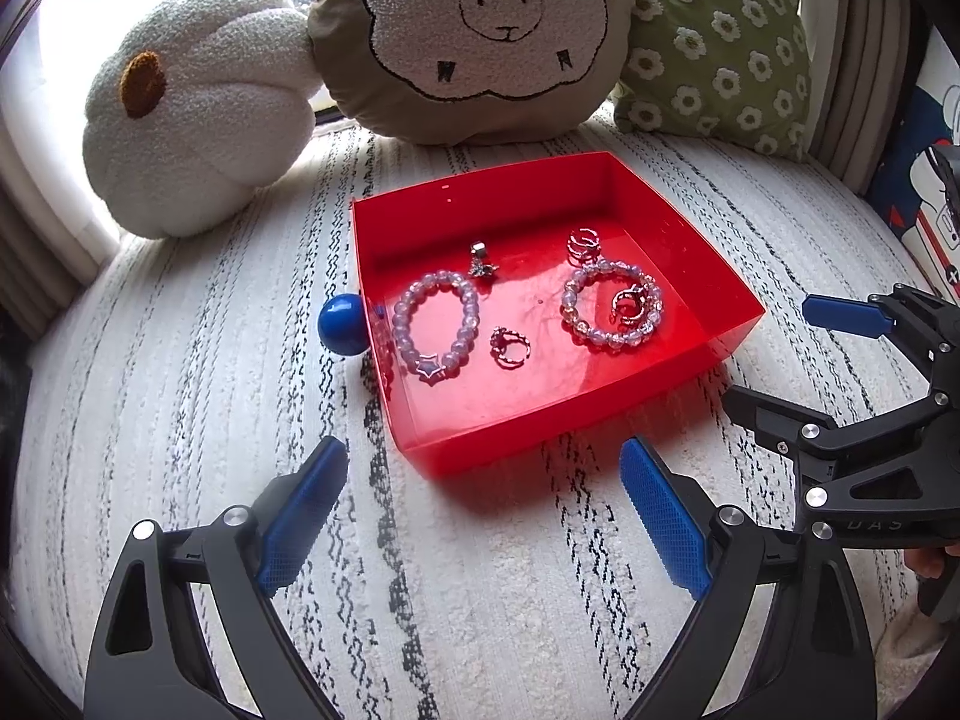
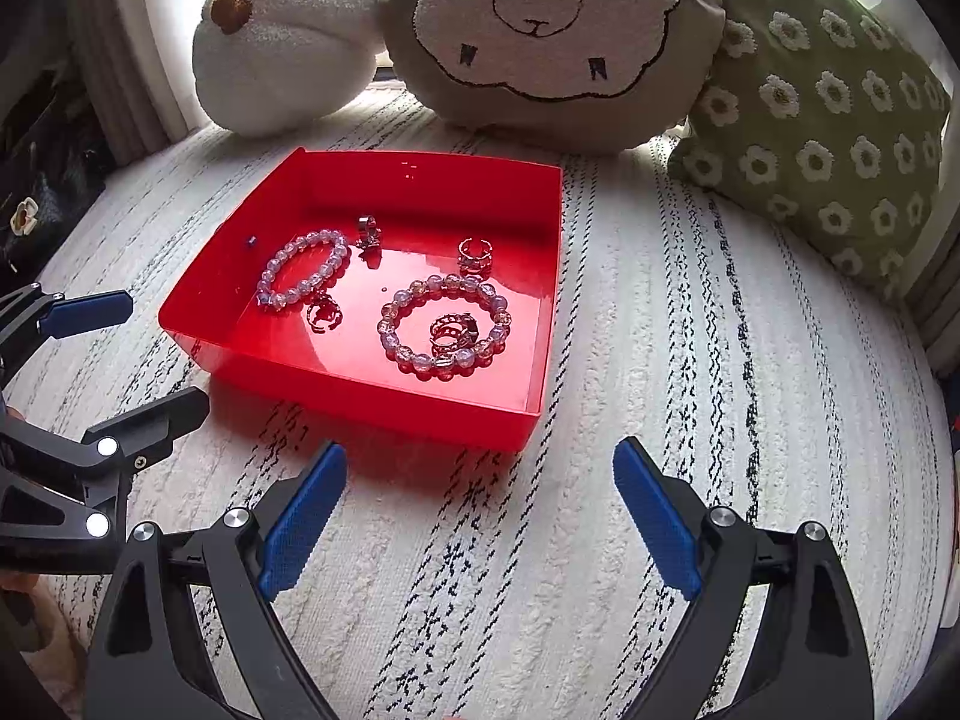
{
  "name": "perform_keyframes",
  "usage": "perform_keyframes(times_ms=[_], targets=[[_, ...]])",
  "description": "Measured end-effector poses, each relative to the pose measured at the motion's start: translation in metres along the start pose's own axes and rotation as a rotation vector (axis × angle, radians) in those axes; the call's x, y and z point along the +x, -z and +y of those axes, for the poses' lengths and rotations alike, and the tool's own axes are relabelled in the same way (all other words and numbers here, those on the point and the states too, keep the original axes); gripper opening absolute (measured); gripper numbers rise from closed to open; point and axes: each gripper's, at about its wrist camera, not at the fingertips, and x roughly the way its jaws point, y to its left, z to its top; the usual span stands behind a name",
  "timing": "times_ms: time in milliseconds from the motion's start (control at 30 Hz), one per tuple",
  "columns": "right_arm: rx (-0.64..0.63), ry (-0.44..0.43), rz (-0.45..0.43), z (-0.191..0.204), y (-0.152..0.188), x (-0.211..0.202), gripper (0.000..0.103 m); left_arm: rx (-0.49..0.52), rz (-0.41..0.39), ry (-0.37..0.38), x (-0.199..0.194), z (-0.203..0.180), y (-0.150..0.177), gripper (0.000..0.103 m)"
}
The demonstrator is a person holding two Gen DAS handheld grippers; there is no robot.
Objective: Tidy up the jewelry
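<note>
Left hand-held gripper: I see it spread wide, with nothing between its blue pads; it touches nothing.
Left pose: it hangs low over the striped white cover, pointing at the near wall of the red tray, just short of it.
Right hand-held gripper: also wide open, its pads bare, no contact with anything.
Right pose: I hold it before the tray's near corner, a little apart from the wall; in the left view it enters from the right edge, beside the tray.
Red tray: it lies on the cover, in front of three cushions.
Star bracelet: inside the tray, on its left side, flat on the floor.
Second bracelet: inside the tray on the right, with a ring lying within its circle.
Other rings: one between the two bracelets, one near the far wall, and a small charm piece beside it.
Blue ball: touching the tray's left wall from outside.
</note>
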Motion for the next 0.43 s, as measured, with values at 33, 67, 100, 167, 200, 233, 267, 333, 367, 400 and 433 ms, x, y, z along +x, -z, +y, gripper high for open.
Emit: perform_keyframes(times_ms=[33,67,100,167,200,233,267,333,367,400,433], targets=[[0.001,0.001,-0.001,0.0,-0.0001,-0.0002,0.089,0.0,-0.001,-0.002,-0.0001,0.0,-0.0002,0.088],[0.002,0.001,-0.002,0.0001,0.0001,-0.0003,0.089,0.003,-0.003,-0.003,-0.0005,-0.0003,-0.0002,0.088],[0.001,0.0,-0.001,0.0003,0.0,-0.0003,0.089,0.004,-0.005,-0.002,-0.0008,-0.0004,-0.0004,0.088],[0.002,0.001,-0.002,0.0008,0.0002,-0.0007,0.089,0.004,-0.004,0.003,-0.0011,-0.0005,-0.0005,0.088],[0.001,0.0,-0.002,0.001,0.0003,-0.0007,0.089,0.003,-0.003,0.002,-0.001,-0.0007,-0.0005,0.088],[0.001,-0.001,-0.002,0.001,0.0003,-0.0007,0.089,0.002,-0.002,0.0,-0.0008,-0.0006,-0.0004,0.088],[0.002,0.0,-0.002,0.0009,0.0005,-0.0009,0.089,0.002,-0.002,-0.001,-0.0008,-0.0007,-0.0003,0.088],[0.002,0.0,-0.003,0.0012,0.0004,-0.0008,0.089,0.001,-0.003,-0.003,-0.001,-0.001,-0.0007,0.088],[0.003,0.0,-0.003,0.001,0.0005,-0.0009,0.089,0.001,-0.004,-0.004,-0.0013,-0.001,-0.0007,0.088],[0.004,0.0,-0.003,0.0012,0.0005,-0.0008,0.089,0.0,-0.005,-0.004,-0.0016,-0.0008,-0.0006,0.088],[0.005,-0.001,-0.003,0.0012,0.0004,-0.0009,0.089,0.0,-0.006,-0.004,-0.0015,-0.0007,-0.0006,0.088]])
